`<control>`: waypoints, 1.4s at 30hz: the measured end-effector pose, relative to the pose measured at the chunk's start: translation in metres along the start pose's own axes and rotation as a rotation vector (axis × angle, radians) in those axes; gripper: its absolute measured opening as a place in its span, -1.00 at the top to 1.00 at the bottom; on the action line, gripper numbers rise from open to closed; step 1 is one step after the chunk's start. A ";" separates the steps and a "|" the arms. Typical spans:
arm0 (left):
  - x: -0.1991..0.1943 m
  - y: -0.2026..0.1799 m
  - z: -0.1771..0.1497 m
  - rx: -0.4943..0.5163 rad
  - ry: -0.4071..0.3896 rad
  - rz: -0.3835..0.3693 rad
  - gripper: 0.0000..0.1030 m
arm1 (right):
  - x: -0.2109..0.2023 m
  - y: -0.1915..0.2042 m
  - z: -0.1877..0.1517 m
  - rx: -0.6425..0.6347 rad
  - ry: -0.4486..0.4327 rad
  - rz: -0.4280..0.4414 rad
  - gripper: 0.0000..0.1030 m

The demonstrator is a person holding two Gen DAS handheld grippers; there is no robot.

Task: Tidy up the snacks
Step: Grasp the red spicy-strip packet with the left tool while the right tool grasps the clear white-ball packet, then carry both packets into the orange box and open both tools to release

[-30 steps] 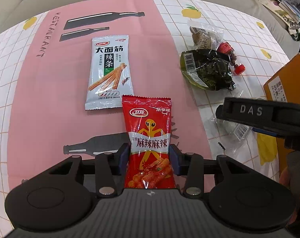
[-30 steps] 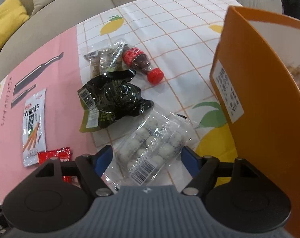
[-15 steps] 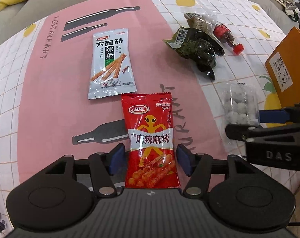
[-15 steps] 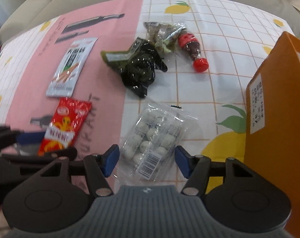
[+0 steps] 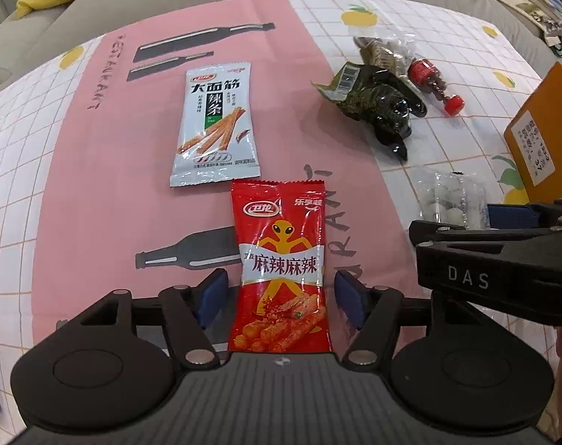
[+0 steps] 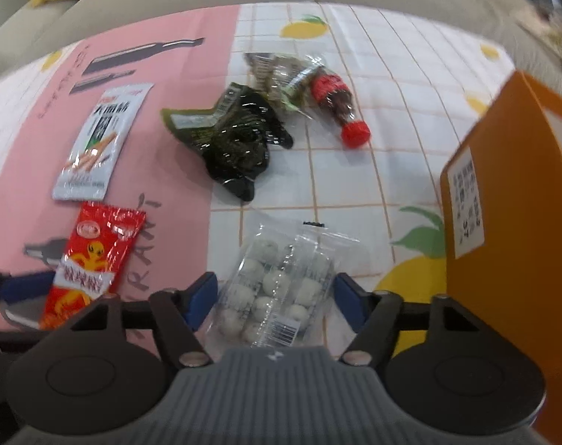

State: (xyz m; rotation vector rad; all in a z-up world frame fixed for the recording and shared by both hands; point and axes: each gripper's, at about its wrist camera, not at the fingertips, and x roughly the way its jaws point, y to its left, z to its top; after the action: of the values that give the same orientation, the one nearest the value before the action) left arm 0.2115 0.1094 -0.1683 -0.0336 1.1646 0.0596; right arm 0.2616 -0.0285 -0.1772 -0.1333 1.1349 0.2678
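Each camera sits just behind its own tool and looks steeply down, close over the counter. The left view faces the pink strip; the right view faces the white grid beside the box. Both share the red pack, silver pack and dark pouch.

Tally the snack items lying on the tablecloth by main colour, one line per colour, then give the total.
Red: 2, red alien packet, red-capped cola-bottle candy
Silver-white: 1, strip packet
Dark green: 1, crinkled pouch
Clear: 2, white-ball pack, brown-snack bag
Total: 6
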 end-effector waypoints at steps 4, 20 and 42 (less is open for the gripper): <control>-0.004 0.001 -0.003 -0.022 -0.037 0.008 0.07 | -0.003 -0.010 -0.004 0.017 -0.018 0.021 -0.19; -0.053 0.012 -0.006 -0.240 -0.098 -0.117 0.32 | -0.055 -0.018 -0.017 -0.008 -0.068 0.098 -0.10; -0.179 -0.081 0.012 -0.144 -0.244 -0.370 0.32 | -0.204 -0.112 -0.039 0.021 -0.282 0.211 -0.09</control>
State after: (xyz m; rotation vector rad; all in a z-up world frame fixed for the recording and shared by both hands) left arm 0.1575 0.0235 0.0009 -0.3593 0.8937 -0.1760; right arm 0.1780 -0.1745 -0.0116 0.0432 0.8707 0.4472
